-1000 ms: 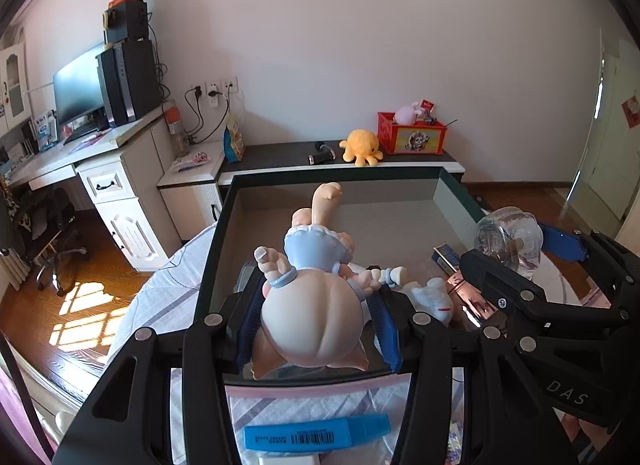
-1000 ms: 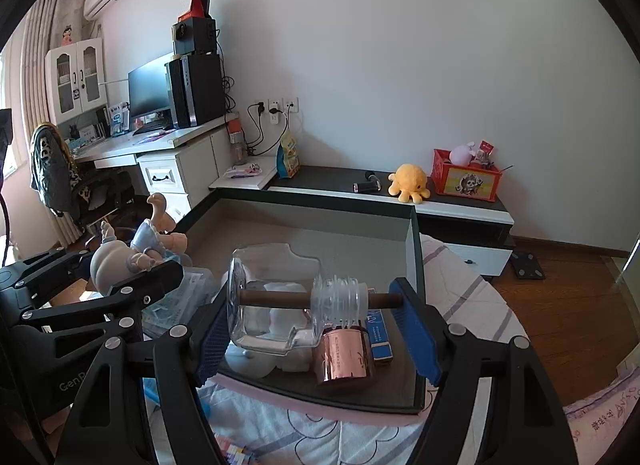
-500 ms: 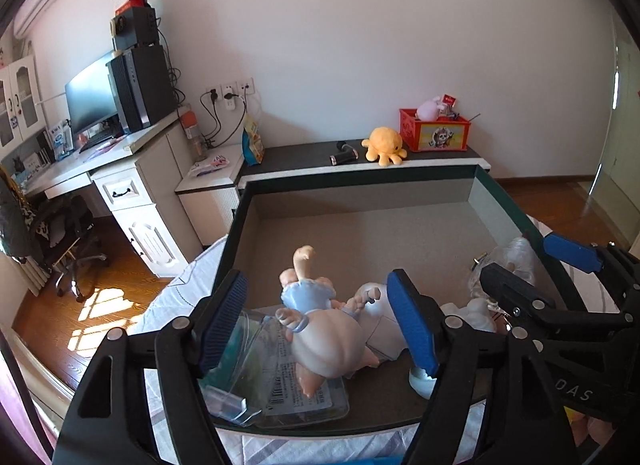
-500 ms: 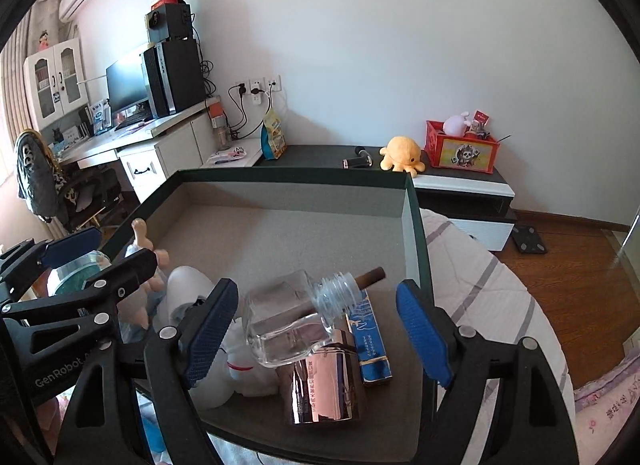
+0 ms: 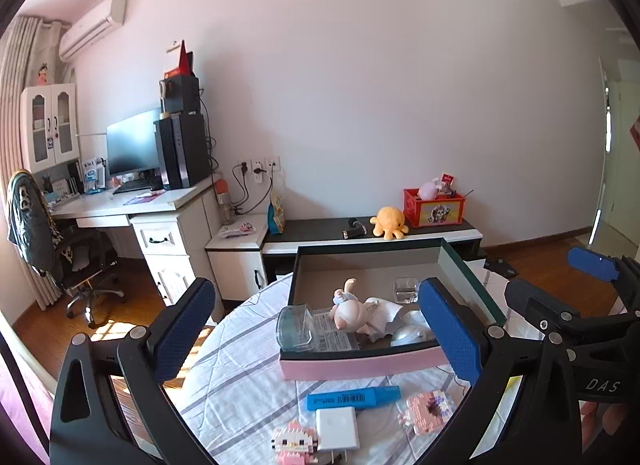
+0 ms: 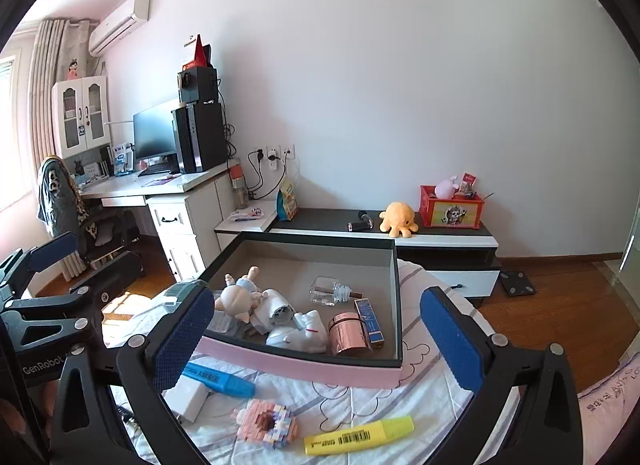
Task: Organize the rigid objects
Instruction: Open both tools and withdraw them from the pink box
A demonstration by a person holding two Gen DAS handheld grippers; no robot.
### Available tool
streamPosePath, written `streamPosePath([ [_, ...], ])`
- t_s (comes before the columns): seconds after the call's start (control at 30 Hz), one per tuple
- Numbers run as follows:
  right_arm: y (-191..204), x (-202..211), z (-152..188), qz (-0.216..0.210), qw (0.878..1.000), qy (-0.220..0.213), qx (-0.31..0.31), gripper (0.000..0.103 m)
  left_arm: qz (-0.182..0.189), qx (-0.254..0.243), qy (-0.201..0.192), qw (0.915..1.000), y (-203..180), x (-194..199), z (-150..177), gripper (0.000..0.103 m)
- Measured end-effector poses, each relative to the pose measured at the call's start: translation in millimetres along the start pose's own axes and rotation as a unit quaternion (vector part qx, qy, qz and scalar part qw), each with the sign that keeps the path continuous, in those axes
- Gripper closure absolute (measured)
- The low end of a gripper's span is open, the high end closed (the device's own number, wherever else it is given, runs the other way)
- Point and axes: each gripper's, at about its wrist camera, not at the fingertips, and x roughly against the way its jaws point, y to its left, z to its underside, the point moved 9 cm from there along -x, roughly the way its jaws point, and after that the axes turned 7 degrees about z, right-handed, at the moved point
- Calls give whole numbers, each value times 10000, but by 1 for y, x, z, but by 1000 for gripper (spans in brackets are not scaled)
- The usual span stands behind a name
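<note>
A dark box with a pink front (image 5: pixel 360 365) (image 6: pixel 304 371) stands on the bed. In it lie a doll (image 5: pixel 350 311) (image 6: pixel 238 297), a glass bottle (image 6: pixel 330 293) (image 5: pixel 406 291), a copper tin (image 6: pixel 347 334), a blue box (image 6: pixel 370 321), white figures (image 6: pixel 298 331) and a clear case (image 5: pixel 295 328). In front lie a blue marker (image 5: pixel 352 397) (image 6: pixel 218 379), a white charger (image 5: pixel 337 428) (image 6: pixel 188 399), a pink block donut (image 5: pixel 430 411) (image 6: pixel 267 423), a block cat (image 5: pixel 295 443) and a yellow marker (image 6: pixel 358 435). My left gripper (image 5: pixel 316 339) and right gripper (image 6: pixel 316 339) are open, empty, held back above the bed.
The bed has a striped white sheet (image 5: pixel 240 365). Behind it stand a low dark cabinet (image 5: pixel 372 241) with an orange plush (image 5: pixel 388 223) and a red crate (image 5: pixel 434 209), and a white desk (image 5: pixel 132 209) with a monitor and chair at the left.
Both grippers opened and let go: the doll and the bottle now lie in the box. Both grippers then drew back and up, so the loose things on the sheet came into view.
</note>
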Motion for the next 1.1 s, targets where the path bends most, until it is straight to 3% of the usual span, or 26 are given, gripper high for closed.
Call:
streamPosePath([
  [0.2,8,79,5,178,9990,-403,50,0,-251,-87,-427,9987,-4,84,0,0],
  [0.47,13,162,22,342,9969,-711,41,0,-176,98,-619,9979,-9,158,14,0],
  [0.83,14,223,27,441,9943,-968,46,0,-61,115,-820,9965,-18,210,17,0],
  [1.1,18,238,21,457,9926,-1123,81,0,-89,133,-930,9955,-16,224,15,0],
])
